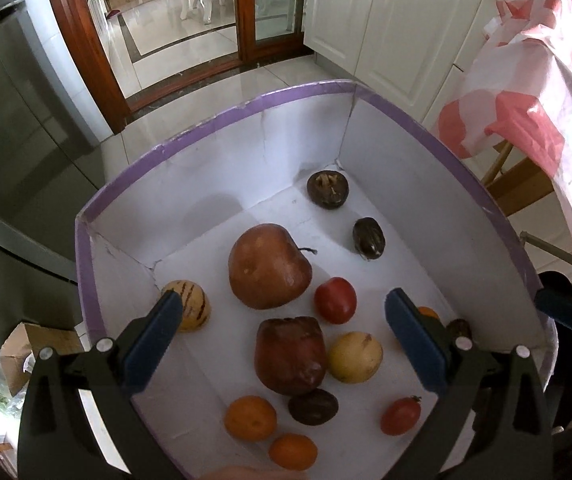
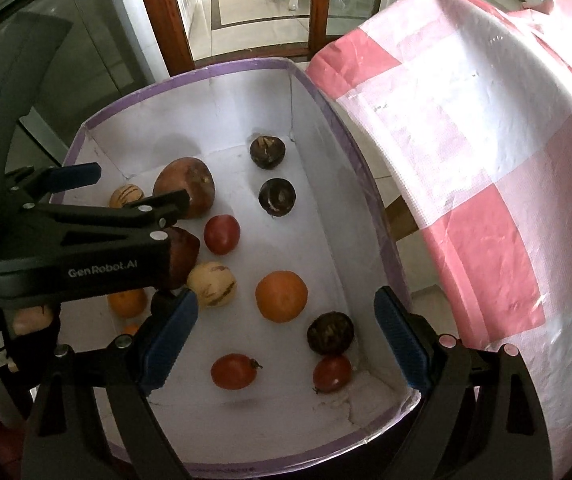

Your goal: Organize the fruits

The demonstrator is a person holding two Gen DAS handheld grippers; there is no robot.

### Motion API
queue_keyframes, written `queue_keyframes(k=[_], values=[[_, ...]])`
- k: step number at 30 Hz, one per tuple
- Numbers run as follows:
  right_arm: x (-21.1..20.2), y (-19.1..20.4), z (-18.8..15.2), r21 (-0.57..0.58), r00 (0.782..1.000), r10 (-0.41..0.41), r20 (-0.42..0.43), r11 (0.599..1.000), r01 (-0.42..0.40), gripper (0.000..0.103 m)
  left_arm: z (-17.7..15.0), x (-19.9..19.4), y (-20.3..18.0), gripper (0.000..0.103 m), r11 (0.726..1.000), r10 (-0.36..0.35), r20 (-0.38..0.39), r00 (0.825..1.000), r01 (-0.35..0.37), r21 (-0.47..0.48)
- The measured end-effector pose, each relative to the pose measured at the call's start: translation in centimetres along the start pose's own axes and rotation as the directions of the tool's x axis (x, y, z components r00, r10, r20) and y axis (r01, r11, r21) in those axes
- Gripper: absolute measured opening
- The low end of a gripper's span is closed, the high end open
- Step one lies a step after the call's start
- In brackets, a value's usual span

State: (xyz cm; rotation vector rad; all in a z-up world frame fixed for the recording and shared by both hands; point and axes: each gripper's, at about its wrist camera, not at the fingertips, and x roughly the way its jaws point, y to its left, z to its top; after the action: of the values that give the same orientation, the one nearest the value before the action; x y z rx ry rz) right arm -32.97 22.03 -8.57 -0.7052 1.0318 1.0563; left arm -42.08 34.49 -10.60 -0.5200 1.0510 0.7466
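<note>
A white box with a purple rim [image 1: 213,120] [image 2: 189,76] holds several fruits. In the left wrist view I see a large brown apple [image 1: 267,266], a dark red apple [image 1: 290,354], a red tomato [image 1: 334,300], yellow striped melons [image 1: 193,304] [image 1: 354,357], oranges [image 1: 249,418] and dark mangosteens [image 1: 328,190]. My left gripper [image 1: 281,338] is open above the dark red apple, empty. My right gripper [image 2: 286,336] is open and empty above an orange [image 2: 281,296], a tomato [image 2: 233,371] and a mangosteen [image 2: 330,334]. The left gripper also shows in the right wrist view [image 2: 125,192].
A table with a pink and white checked cloth [image 2: 466,140] [image 1: 526,80] stands right of the box. A grey fridge [image 1: 13,140] is at the left. White cabinets [image 1: 386,20] and a wooden door frame [image 1: 85,40] are behind, on a tiled floor.
</note>
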Motion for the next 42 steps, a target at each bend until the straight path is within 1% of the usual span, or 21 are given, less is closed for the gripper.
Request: queue_keyframes(k=[30, 38, 42], values=[[1.1, 0.3, -0.5, 0.001, 0.999, 0.009, -0.039, 1.0, -0.009, 0.087, -0.1, 0.6, 0.1, 0.101, 1.0, -0.002, -0.009, 1.0, 0.002, -0.005], [1.2, 0.4, -0.6, 0.001, 0.999, 0.011, -0.04, 1.0, -0.011, 0.087, -0.2, 0.5, 0.2, 0.101, 1.0, 0.009, -0.007, 1.0, -0.009, -0.001], [1.1, 0.4, -0.7, 0.0, 0.999, 0.014, -0.037, 1.0, -0.014, 0.087, 0.0, 0.7, 0.6, 0.101, 1.0, -0.004, -0.027, 1.0, 0.004, -0.017]])
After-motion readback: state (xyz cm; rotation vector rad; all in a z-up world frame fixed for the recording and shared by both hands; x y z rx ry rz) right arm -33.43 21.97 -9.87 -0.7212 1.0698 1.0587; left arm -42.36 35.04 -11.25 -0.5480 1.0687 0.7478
